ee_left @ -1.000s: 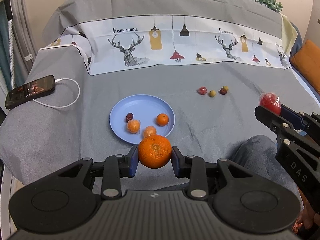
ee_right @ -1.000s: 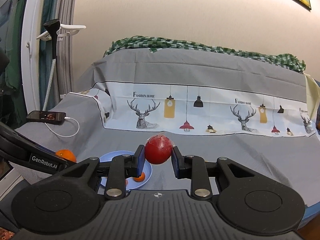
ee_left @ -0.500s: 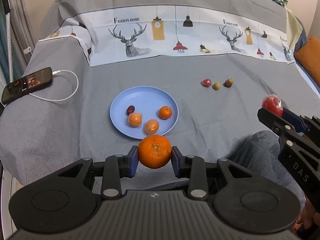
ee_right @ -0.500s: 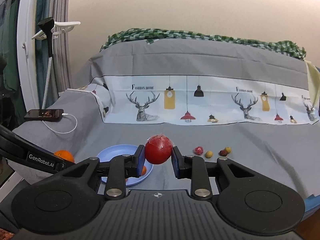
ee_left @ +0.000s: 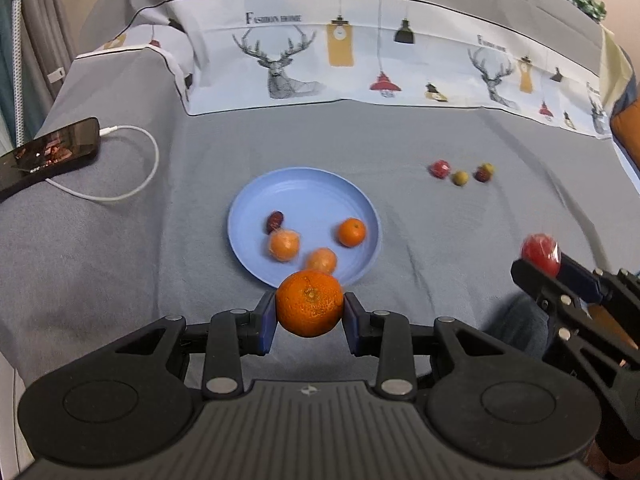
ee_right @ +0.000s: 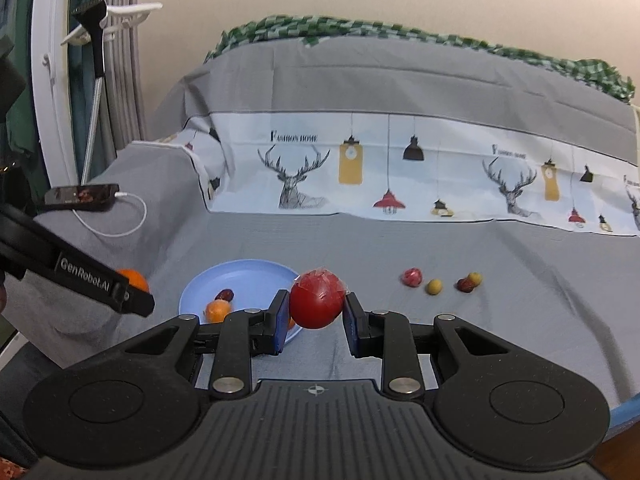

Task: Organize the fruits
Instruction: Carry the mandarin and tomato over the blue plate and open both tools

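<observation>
My left gripper (ee_left: 310, 312) is shut on a large orange (ee_left: 310, 303), held just in front of the near rim of a blue plate (ee_left: 288, 196). The plate holds three small oranges (ee_left: 351, 232) and a dark red date (ee_left: 274, 221). My right gripper (ee_right: 316, 312) is shut on a red wrapped fruit (ee_right: 317, 300), above the bed to the right of the plate (ee_right: 240, 276). It also shows in the left wrist view (ee_left: 540, 258). Several small red and yellow fruits (ee_left: 460, 172) lie on the grey sheet right of the plate.
A phone (ee_left: 48, 156) on a white cable (ee_left: 132, 176) lies at the left of the bed. A printed pillow strip (ee_left: 360, 60) runs along the back. An orange cushion (ee_left: 628, 132) sits far right. A pole (ee_right: 94, 92) stands by the curtain at left.
Both grippers have moved forward toward the bed, each still holding its fruit. The plate and loose fruits appear larger and closer. Nothing was released.
</observation>
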`<state>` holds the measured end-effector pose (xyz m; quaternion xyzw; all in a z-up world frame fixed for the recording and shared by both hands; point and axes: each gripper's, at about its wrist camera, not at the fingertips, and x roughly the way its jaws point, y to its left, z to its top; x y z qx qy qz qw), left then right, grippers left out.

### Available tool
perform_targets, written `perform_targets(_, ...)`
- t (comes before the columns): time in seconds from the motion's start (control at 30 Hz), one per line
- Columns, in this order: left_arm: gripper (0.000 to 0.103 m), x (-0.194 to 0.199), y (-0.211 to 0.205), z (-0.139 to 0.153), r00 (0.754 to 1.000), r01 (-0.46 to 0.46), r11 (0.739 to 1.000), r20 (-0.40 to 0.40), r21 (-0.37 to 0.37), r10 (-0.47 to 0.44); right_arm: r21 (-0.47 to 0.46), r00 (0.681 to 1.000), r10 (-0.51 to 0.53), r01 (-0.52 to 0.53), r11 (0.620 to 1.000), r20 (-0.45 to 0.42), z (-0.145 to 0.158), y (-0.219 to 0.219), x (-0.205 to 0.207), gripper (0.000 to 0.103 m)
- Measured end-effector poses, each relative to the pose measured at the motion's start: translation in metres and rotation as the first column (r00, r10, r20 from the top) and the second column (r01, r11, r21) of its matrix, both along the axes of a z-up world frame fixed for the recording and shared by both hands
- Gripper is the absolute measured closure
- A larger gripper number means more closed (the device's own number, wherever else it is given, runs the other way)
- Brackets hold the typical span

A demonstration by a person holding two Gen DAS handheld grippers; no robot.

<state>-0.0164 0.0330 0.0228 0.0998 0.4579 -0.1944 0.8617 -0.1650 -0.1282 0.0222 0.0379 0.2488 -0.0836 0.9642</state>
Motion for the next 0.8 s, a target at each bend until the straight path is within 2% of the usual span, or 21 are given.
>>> perform_targets(0.27,0.065,0.054,0.000,-0.026,0.999,-0.051,0.998,0.012,0.035,0.050,-0.003,0.994,0.062,-0.063,0.998,-0.087,-0.028,0.006,0.059,0.074)
perform_targets(0.4,0.065,0.084,-0.009,-0.047,0.998,-0.044,0.998,0.035,0.041,0.043,-0.008,0.985,0.107,-0.109,0.994,-0.134,-0.049,0.012,0.096,0.074)
perform_targets(0.57,0.065,0.122,-0.021,-0.076,1.000,-0.030,0.999,0.008,0.039,0.029,-0.016,0.969,0.144,-0.150,0.989,-0.203,-0.079,0.016,0.141,0.074)
perform_targets(0.7,0.064,0.147,-0.029,-0.098,0.999,-0.027,0.998,0.018,0.054,0.026,-0.014,0.957,0.159,-0.167,0.986,-0.244,-0.097,0.019,0.169,0.074)
perform_targets(0.73,0.063,0.152,-0.031,-0.101,1.000,-0.023,0.998,0.016,0.060,0.022,-0.008,0.954,0.161,-0.169,0.986,-0.252,-0.101,0.019,0.176,0.073)
perform_targets(0.8,0.038,0.162,-0.032,-0.106,1.000,-0.007,0.998,0.008,0.062,0.007,0.002,0.953,0.158,-0.163,0.987,-0.259,-0.105,0.019,0.187,0.071)
